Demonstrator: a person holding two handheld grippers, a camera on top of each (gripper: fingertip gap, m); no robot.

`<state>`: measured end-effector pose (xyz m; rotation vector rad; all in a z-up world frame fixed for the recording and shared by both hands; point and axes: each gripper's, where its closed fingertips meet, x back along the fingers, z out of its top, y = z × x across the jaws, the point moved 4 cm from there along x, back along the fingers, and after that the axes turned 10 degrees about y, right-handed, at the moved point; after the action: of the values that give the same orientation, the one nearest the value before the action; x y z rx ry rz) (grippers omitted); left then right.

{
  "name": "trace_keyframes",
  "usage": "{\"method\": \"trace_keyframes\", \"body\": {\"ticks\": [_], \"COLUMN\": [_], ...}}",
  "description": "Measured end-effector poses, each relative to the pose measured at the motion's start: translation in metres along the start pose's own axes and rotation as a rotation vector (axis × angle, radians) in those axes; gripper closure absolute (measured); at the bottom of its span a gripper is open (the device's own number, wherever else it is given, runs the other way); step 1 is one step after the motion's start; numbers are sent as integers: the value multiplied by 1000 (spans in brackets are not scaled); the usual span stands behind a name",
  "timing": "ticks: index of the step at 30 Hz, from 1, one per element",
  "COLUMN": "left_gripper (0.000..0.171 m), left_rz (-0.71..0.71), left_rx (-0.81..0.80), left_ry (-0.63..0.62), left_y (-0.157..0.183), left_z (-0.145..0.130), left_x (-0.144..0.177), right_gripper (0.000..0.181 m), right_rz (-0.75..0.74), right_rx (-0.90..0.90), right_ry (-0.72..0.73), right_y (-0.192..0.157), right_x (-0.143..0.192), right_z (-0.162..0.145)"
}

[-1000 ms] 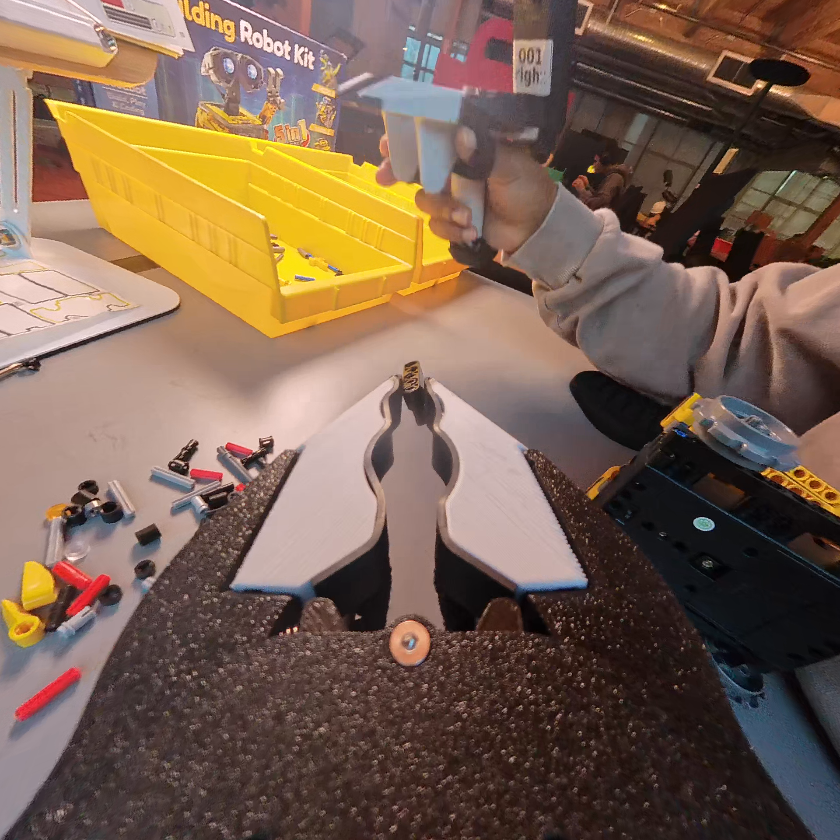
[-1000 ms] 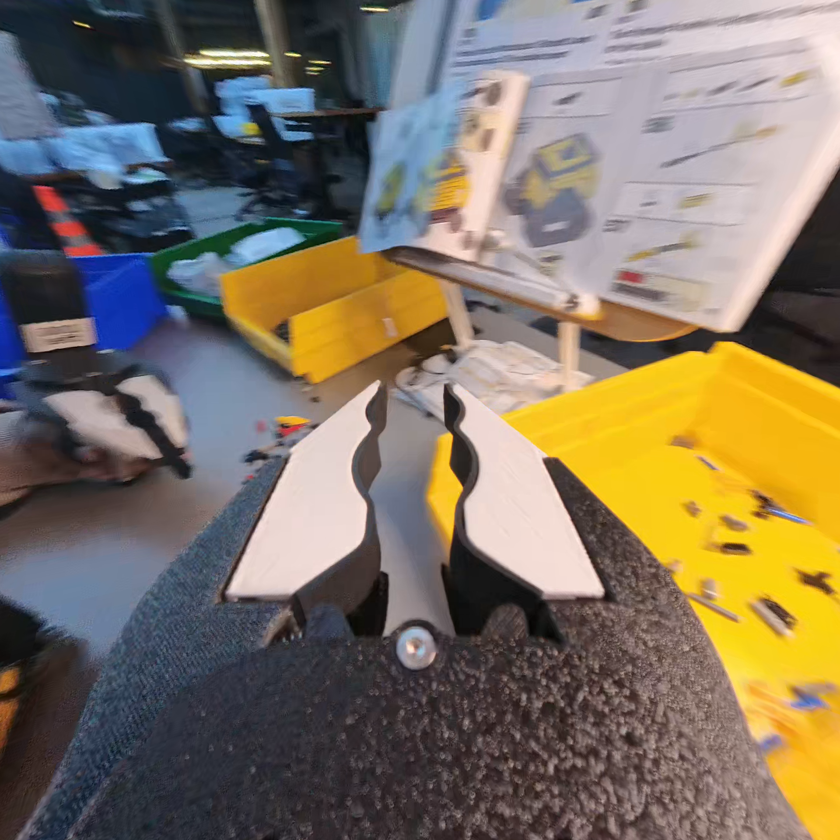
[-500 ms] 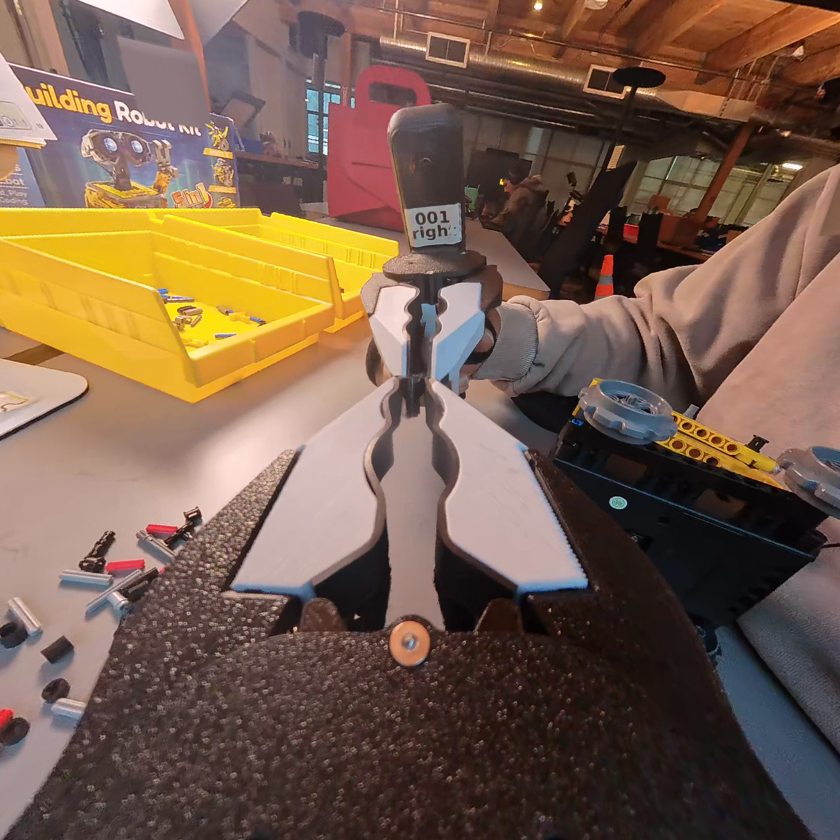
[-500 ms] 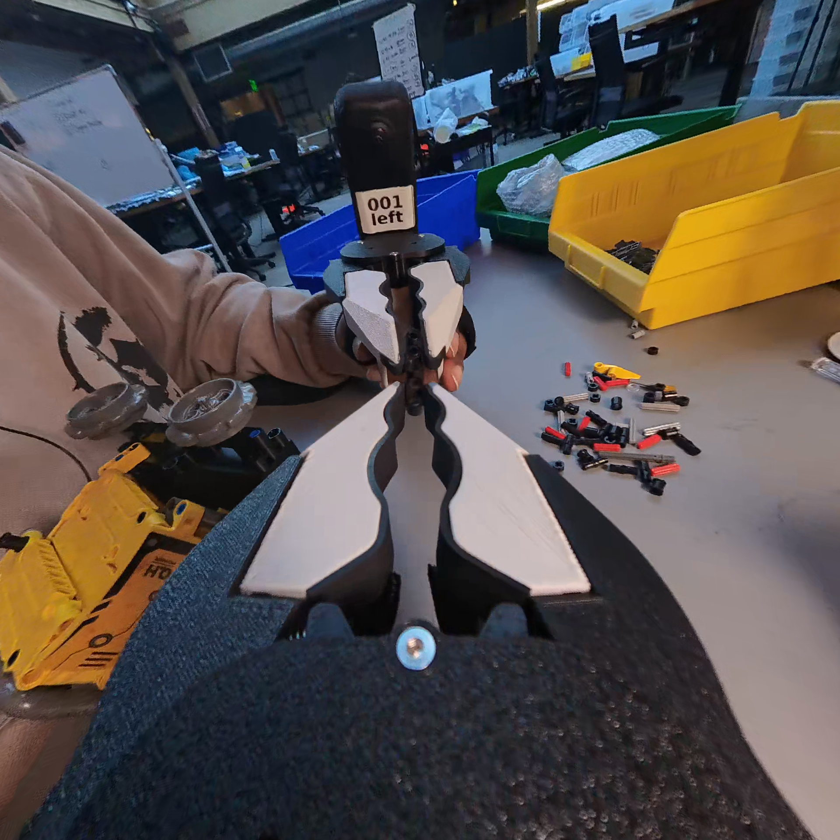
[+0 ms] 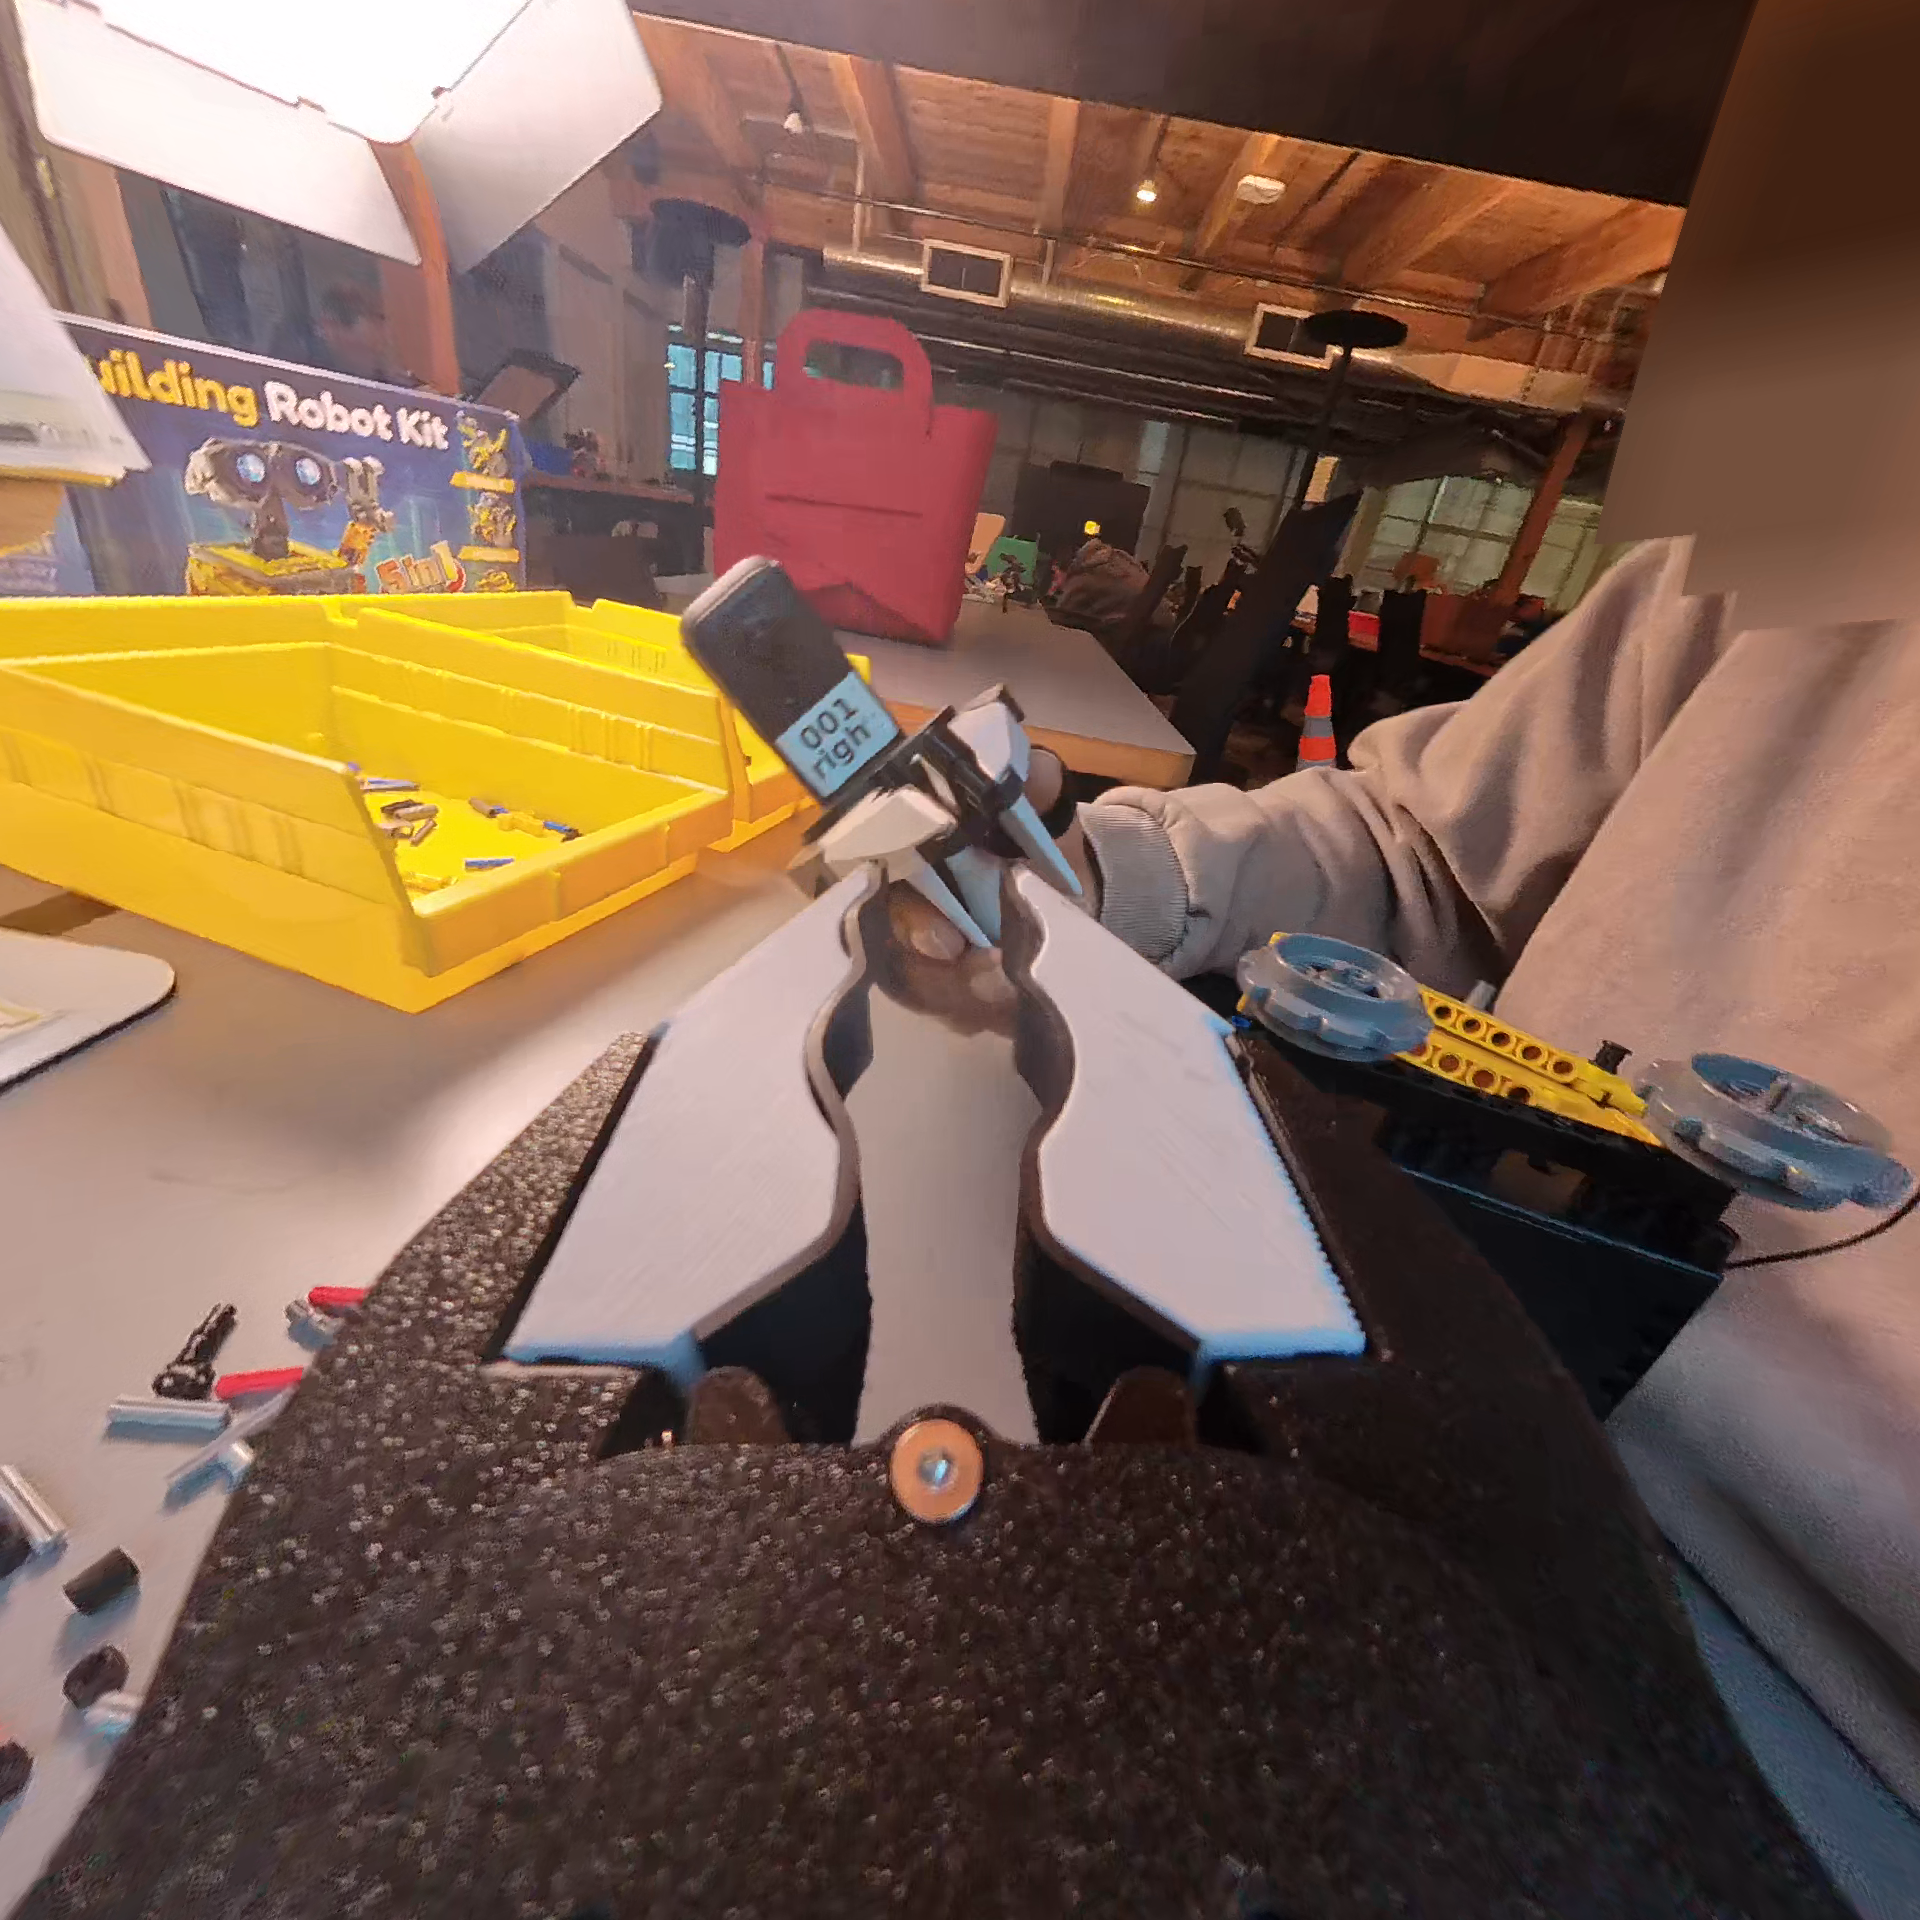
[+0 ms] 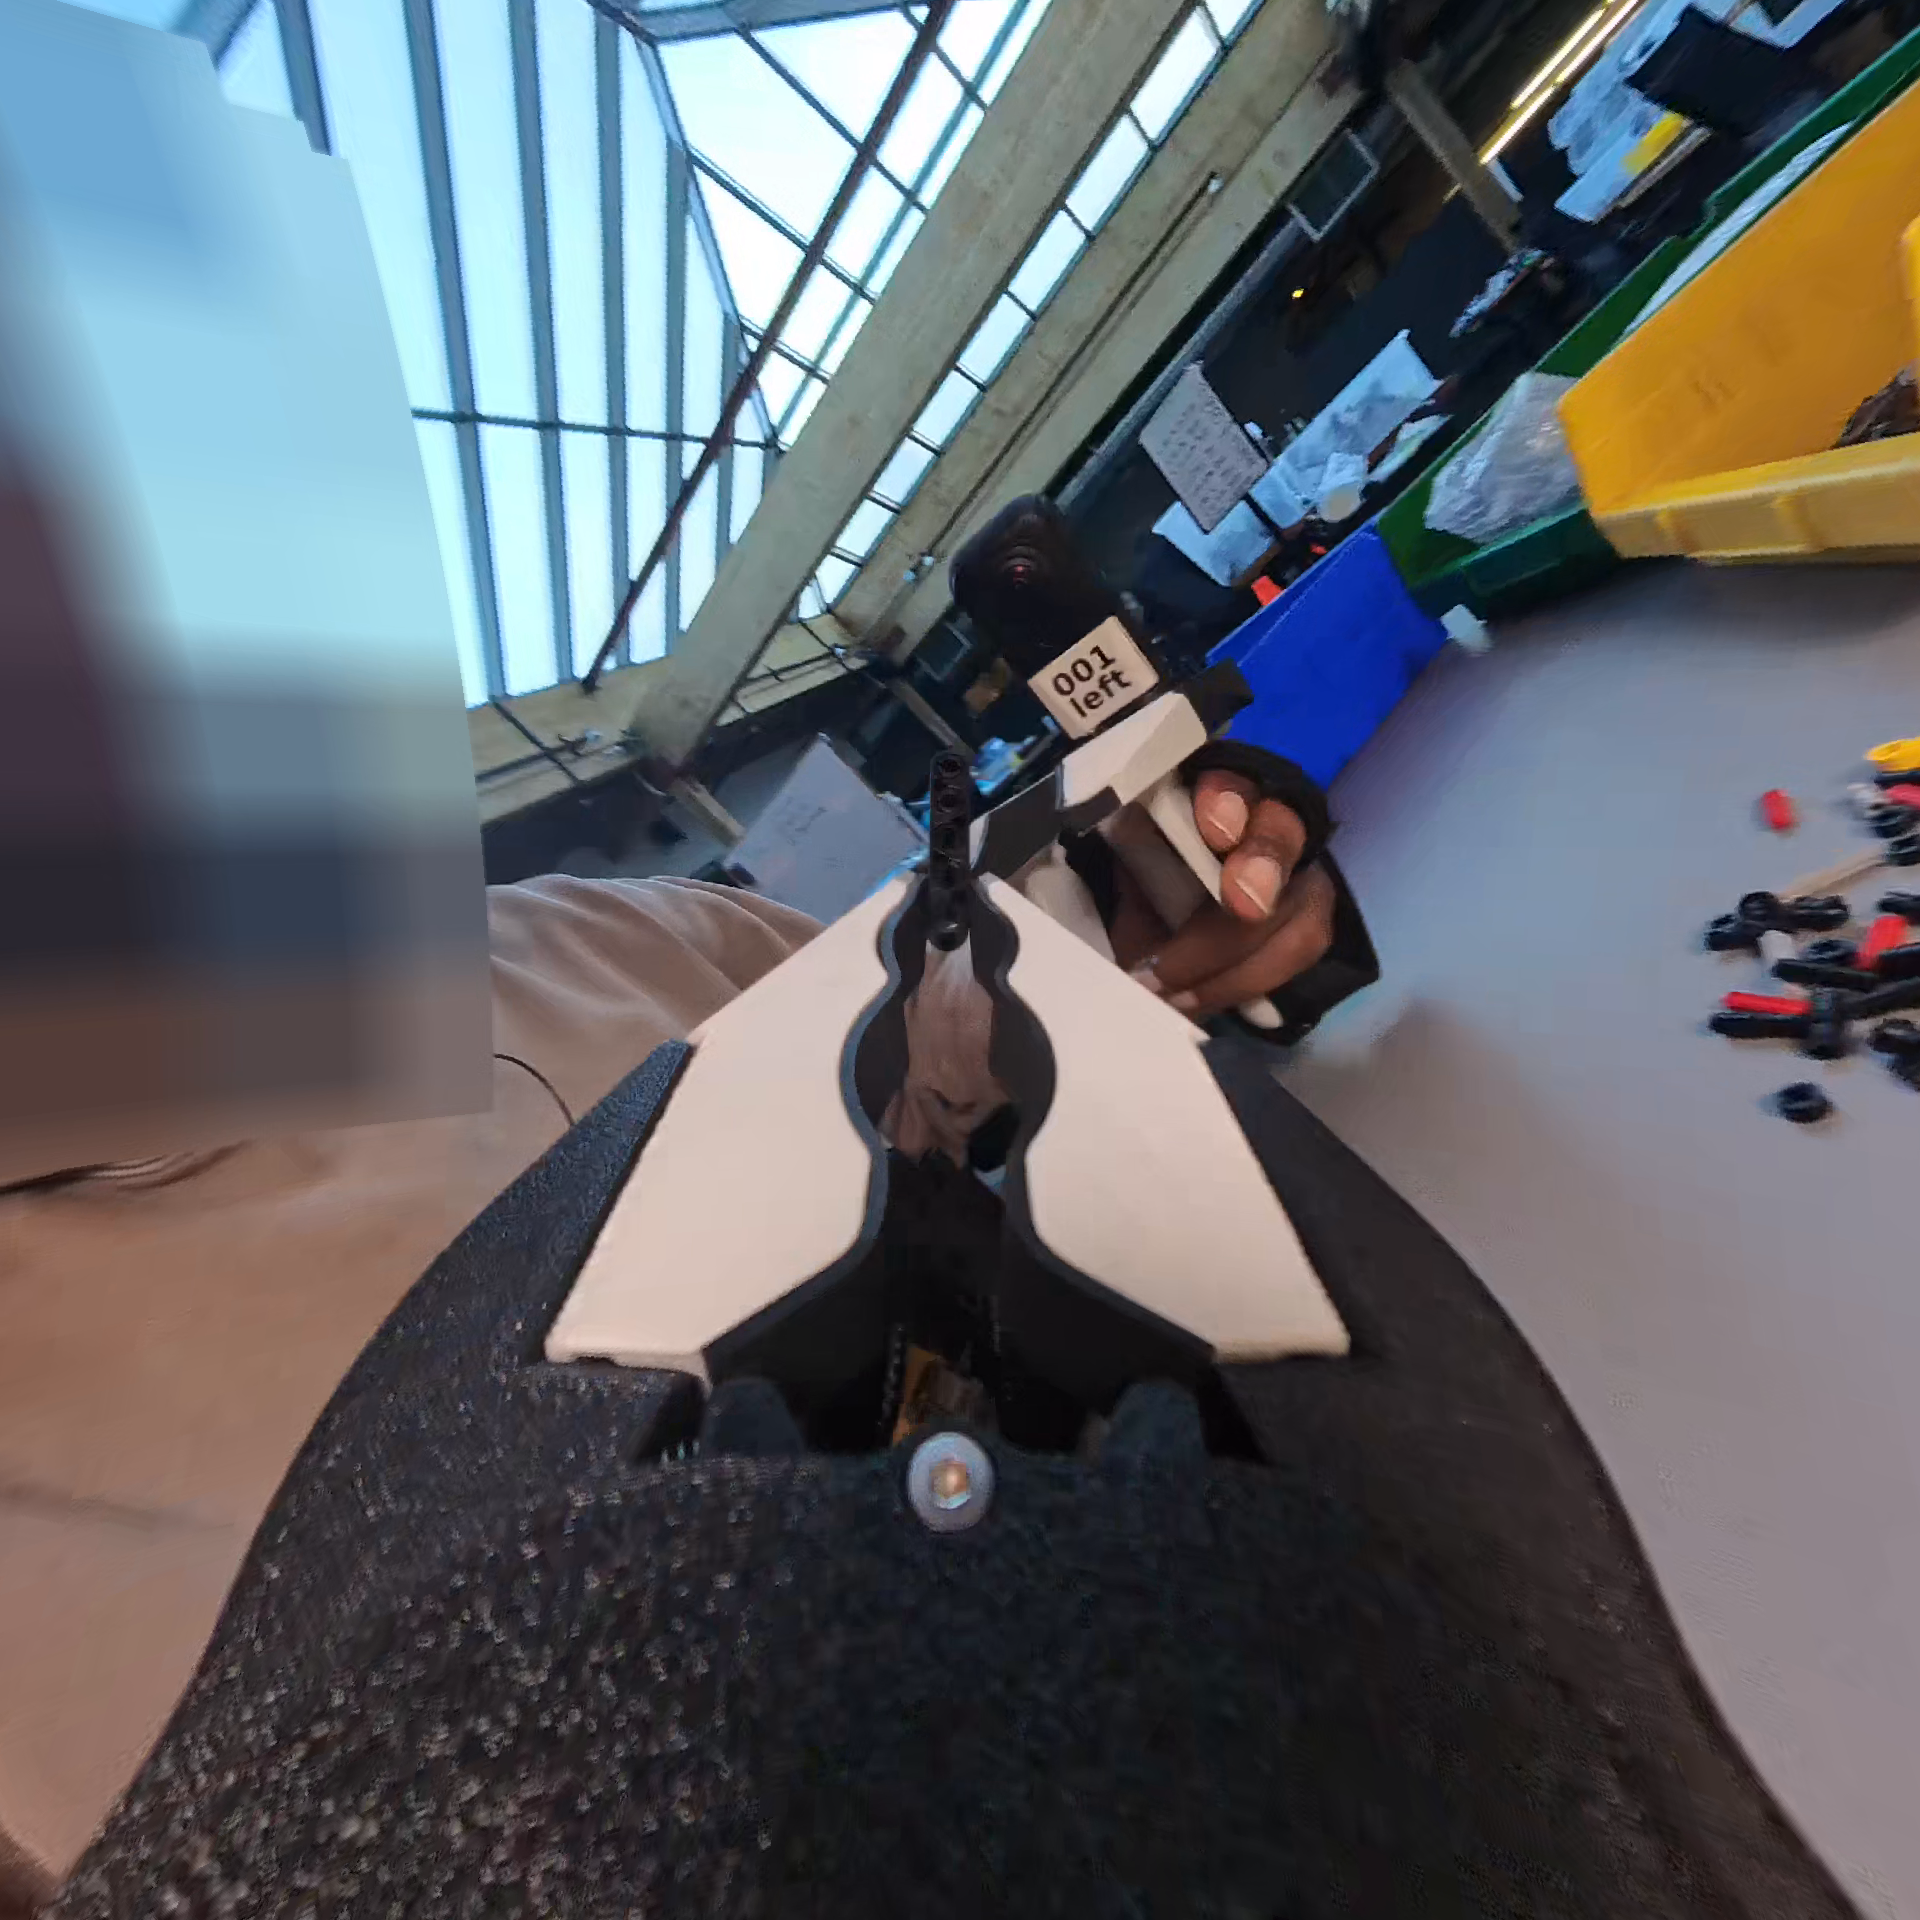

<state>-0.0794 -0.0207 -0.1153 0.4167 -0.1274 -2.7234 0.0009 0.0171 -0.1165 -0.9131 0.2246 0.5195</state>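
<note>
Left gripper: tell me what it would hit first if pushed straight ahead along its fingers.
Probably the right gripper and the hand holding it, right beyond the open left gripper; depth is unclear.

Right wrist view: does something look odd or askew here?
Yes. The view is strongly tilted; the table slants. The right tool pinches only the lower end of a black holed beam, which sticks up unsupported.

surface (image 5: 312, 1122): bare stretch ahead of left tool (image 5: 940, 914) | left: yellow bin (image 5: 312, 831) walls it off | right: black-and-yellow model (image 5: 1507, 1164) and sleeve (image 5: 1403, 831) block | near left: loose small parts (image 5: 197, 1392) | straight ahead: right tool (image 5: 977, 862) close, little gap
</note>
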Motion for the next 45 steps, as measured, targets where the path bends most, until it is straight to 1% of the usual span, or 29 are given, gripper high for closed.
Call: {"method": "trace_keyframes", "body": {"ticks": [1, 4, 6, 10, 12, 14, 16, 19, 20, 21, 23, 25, 27, 28, 30, 31, 33, 34, 36, 38, 41, 45], "left_gripper": [151, 148, 154, 156, 159, 162, 164, 164, 164, 163, 159, 158, 163, 163, 163, 164, 164, 164, 164, 165, 165, 165], "left_rz": [-17, -56, -48, 6, 49, 63, 59, 33, 30, 42, 57, 29, 6, 6, 10, 11, 7, 11, 22, 26, -1, -17], "left_rx": [-38, -112, -106, -69, 0, 86, 144, 211, 198, 150, 7, -78, -104, -106, -78, -35, 104, 174, 260, 255, 250, 232], "left_ry": [-10, -33, -41, -82, -109, -131, -154, -242, -288, -339, -411, -469, -505, -511, -473, -416, -237, -142, 8, 58, 110, 118], "left_y": [5, 17, 18, 8, 0, -7, -10, -9, -9, -10, -10, -5, 0, 0, 1, 0, -1, -4, -10, -11, -5, 0], "left_z": [1, 1, 0, -5, -10, -16, -21, -34, -39, -43, -47, -52, -56, -58, -55, -50, -31, -20, -5, 1, 8, 9], "left_x": [-1, -5, -6, -5, -4, -2, -1, 0, 1, 2, 4, 5, 4, 4, 1, -1, -5, -4, -1, 1, 0, -2], "right_gripper": [176, 176, 176, 176, 176, 175, 176, 176, 176, 176, 176, 176, 176, 176, 175, 175, 172, 162, 159, 163, 166, 175], "right_rz": [30, 41, 50, -10, -85, -161, -225, -309, -332, -364, -427, -424, -418, -412, -403, -388, -341, -324, -315, -294, -269, -254], "right_rx": [-28, -1, -20, 21, 106, 221, 348, 555, 614, 670, 770, 792, 784, 782, 780, 778, 767, 754, 716, 678, 633, 653], "right_ry": [-5, -71, -96, -83, -77, -97, -162, -318, -380, -448, -585, -629, -634, -628, -583, -520, -322, -234, -168, -127, -116, -95], "right_y": [-1, 1, 1, 8, 14, 18, 18, 18, 18, 19, 25, 24, 23, 22, 18, 14, 0, -6, -12, -13, -12, -12], "right_x": [-2, -6, -7, -3, 1, 6, 7, 11, 12, 15, 20, 18, 14, 13, 10, 6, -3, -4, -3, -4, -13, -19], "right_z": [-3, -16, -21, -17, -11, -5, -5, -11, -14, -18, -27, -34, -37, -37, -33, -28, -10, 0, 10, 11, 3, 0]}}
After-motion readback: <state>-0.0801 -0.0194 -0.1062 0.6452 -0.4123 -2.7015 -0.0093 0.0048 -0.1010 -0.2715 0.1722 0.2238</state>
